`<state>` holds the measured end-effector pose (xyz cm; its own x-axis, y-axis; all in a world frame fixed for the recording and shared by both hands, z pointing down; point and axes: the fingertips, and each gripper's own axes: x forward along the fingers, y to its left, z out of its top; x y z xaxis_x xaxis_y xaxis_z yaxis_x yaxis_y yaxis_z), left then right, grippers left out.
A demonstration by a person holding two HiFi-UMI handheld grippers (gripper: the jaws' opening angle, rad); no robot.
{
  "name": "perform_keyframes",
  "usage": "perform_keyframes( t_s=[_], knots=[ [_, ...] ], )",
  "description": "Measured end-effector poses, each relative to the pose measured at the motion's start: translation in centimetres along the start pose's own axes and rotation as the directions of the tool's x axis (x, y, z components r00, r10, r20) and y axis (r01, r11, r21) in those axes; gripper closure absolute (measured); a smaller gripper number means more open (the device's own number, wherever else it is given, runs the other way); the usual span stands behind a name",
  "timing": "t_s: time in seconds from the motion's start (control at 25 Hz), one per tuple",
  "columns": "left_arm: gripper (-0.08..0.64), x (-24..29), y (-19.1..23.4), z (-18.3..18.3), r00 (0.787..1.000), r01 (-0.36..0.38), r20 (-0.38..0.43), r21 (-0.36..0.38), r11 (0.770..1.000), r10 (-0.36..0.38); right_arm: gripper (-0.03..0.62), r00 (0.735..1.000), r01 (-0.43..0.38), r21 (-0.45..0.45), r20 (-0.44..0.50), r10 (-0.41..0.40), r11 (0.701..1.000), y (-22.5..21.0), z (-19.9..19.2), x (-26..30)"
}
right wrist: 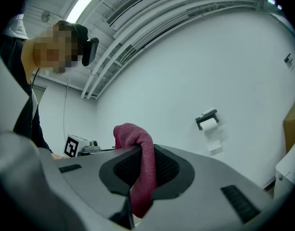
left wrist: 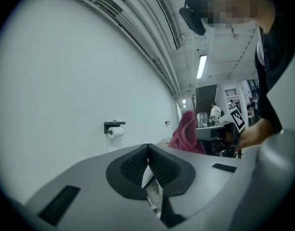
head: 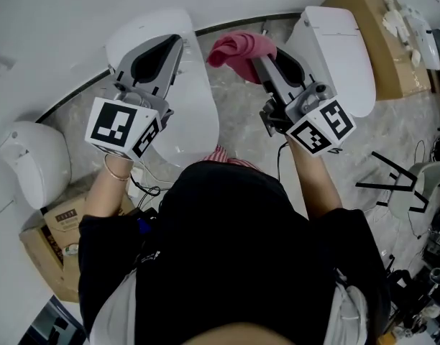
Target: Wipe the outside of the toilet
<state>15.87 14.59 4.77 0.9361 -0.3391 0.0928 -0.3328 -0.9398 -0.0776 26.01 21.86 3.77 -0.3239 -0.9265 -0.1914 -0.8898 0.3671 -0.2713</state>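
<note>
Grippers: two; left gripper [head: 157, 51] jaws together, empty; right gripper [head: 266, 61] clamped on cloth.
Cloth [head: 238, 49]: one, magenta, between the toilets.
Toilets: two, white; near toilet [head: 197, 117] under left gripper, far toilet [head: 344, 42] at right.

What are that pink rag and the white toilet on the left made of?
Rag: looks like soft knitted cloth, matte; a fine ribbed weave shows and it droops limply.
Toilet: probably glazed ceramic, though the lid could be plastic; smooth, white, with a faint sheen.
</note>
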Motion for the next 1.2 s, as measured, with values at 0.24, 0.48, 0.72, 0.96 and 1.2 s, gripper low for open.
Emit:
perform_keyframes(
  t_s=[0.24,0.48,0.72,0.96,1.2],
  knots=[
    [0.551,0.8,2.2,-1.3,1.0,-0.012,-0.001,-0.041,0.999,0.012,0.537,1.0,-0.017,0.015,-0.017,0.017,1.0,-0.4,-1.4,2.3],
    [0.551,3.4,3.1,-1.9,0.997,-0.071,-0.017,-0.052,0.996,0.071,0.537,0.997,-0.048,0.048,-0.05,0.051,0.998,-4.3,-2.1,2.9],
    [0.551,8.5,4.9,-1.2,0.988,-0.156,-0.008,-0.045,0.987,0.155,0.537,0.994,-0.076,0.066,-0.071,0.08,0.995,-11.5,-1.9,4.4],
    [0.551,15.4,6.7,-0.6,0.974,-0.226,-0.01,-0.026,0.974,0.226,0.537,0.988,-0.103,0.102,-0.103,0.113,0.99,-19.7,-1.6,4.8],
    [0.551,20.1,8.0,-0.8,0.946,-0.324,-0.025,-0.001,0.946,0.323,0.537,0.982,-0.121,0.162,-0.127,0.143,0.979,-26.0,-2.7,4.7]
  ],
)
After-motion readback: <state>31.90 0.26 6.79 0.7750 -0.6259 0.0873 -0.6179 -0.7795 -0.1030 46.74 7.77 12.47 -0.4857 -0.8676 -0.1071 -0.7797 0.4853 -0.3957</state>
